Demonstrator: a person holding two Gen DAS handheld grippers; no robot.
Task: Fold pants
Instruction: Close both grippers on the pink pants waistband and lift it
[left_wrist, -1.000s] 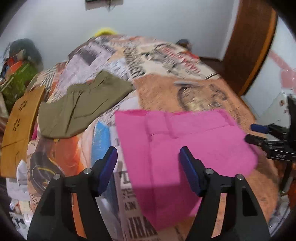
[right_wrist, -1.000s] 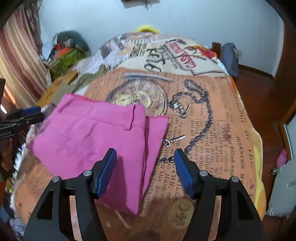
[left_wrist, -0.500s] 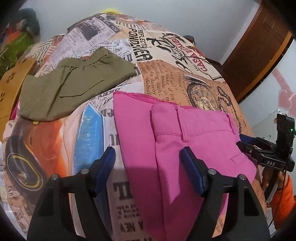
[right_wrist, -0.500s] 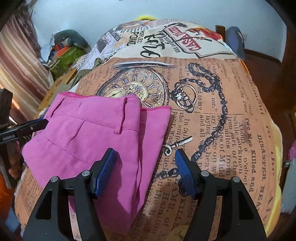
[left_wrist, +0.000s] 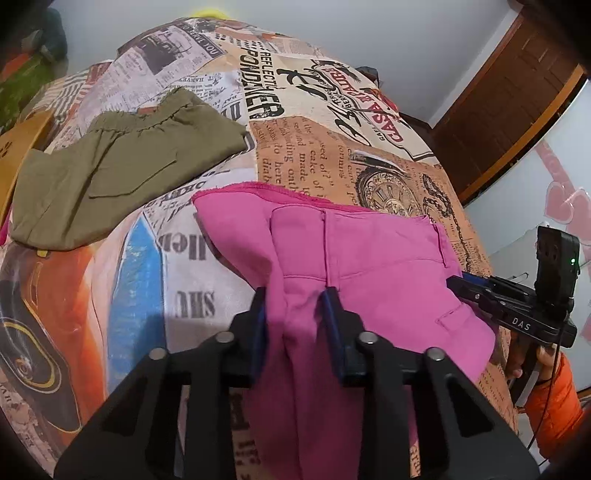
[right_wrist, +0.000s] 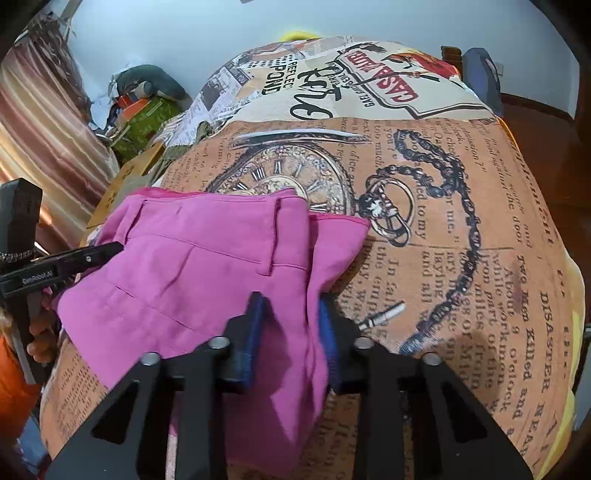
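Pink pants (left_wrist: 373, 273): your left gripper (left_wrist: 297, 325) and right gripper (right_wrist: 291, 328), wide a moment ago, now each pinch a fold. Bedspread (right_wrist: 461, 229) print reads "DISASTER"; right tool marked "DAS".

Folded pants (left_wrist: 369, 273) lie on the bedspread (left_wrist: 317, 147), second pants (left_wrist: 122, 166) apparently behind-left.

pink pants (left_wrist: 369, 266) lower end cut off; olive pants (right_wrist: 177, 153) mostly hidden

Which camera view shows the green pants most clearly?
The left wrist view: the green pants lie fully visible there, beyond the pink pants. The right wrist view shows only a small green edge.
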